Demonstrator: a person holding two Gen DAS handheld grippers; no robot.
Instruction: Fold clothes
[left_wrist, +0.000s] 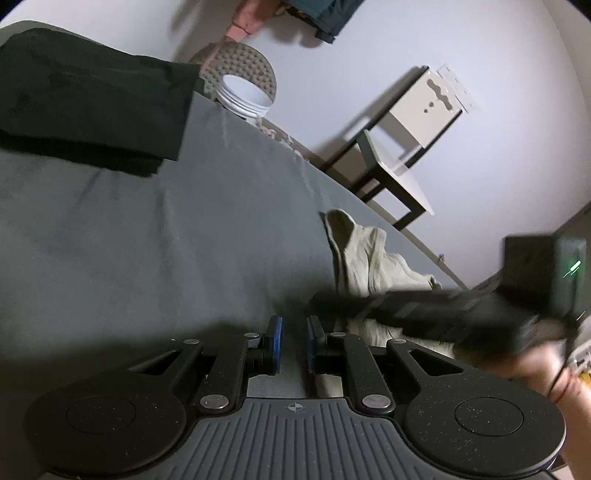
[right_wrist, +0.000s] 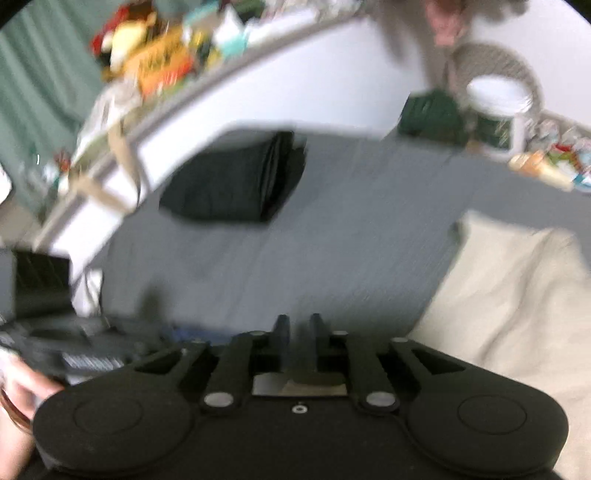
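Left wrist view: left gripper (left_wrist: 294, 341) low over the grey bed sheet (left_wrist: 155, 240), blue-padded fingers (left_wrist: 275, 332) set a narrow gap apart, nothing between them, only sheet showing in the gap. Beige garment (left_wrist: 364, 260) lies crumpled on the sheet just right of and beyond the fingertips, near the sheet's right edge. Right gripper (left_wrist: 436, 310) crosses in from the right as a dark blurred bar, lying over the near part of the beige garment (contact not readable, too smeared; its finger state cannot be told here). Folded black garment (left_wrist: 88, 99) sits on the sheet far up-left of the beige garment, well apart from it. White tub (left_wrist: 245, 94) stands just past the black garment's right end, at the sheet's far edge. Small side table (left_wrist: 402, 147) against the wall beyond the beige garment.

Right wrist view (heavy motion blur): right gripper (right_wrist: 297, 332) over the grey bed sheet (right_wrist: 332, 236), fingers a narrow gap apart, empty. Beige garment (right_wrist: 509, 295) spread on the sheet just to the right of the fingers, reaching the frame's right edge. Folded black garment (right_wrist: 236, 184) up-left of the beige garment, well apart, near the white bed frame (right_wrist: 236, 96). White tub (right_wrist: 496, 110) above the beige garment at the sheet's far edge. Left gripper (right_wrist: 81, 350) low left, blurred, held by a hand (right_wrist: 26, 391).
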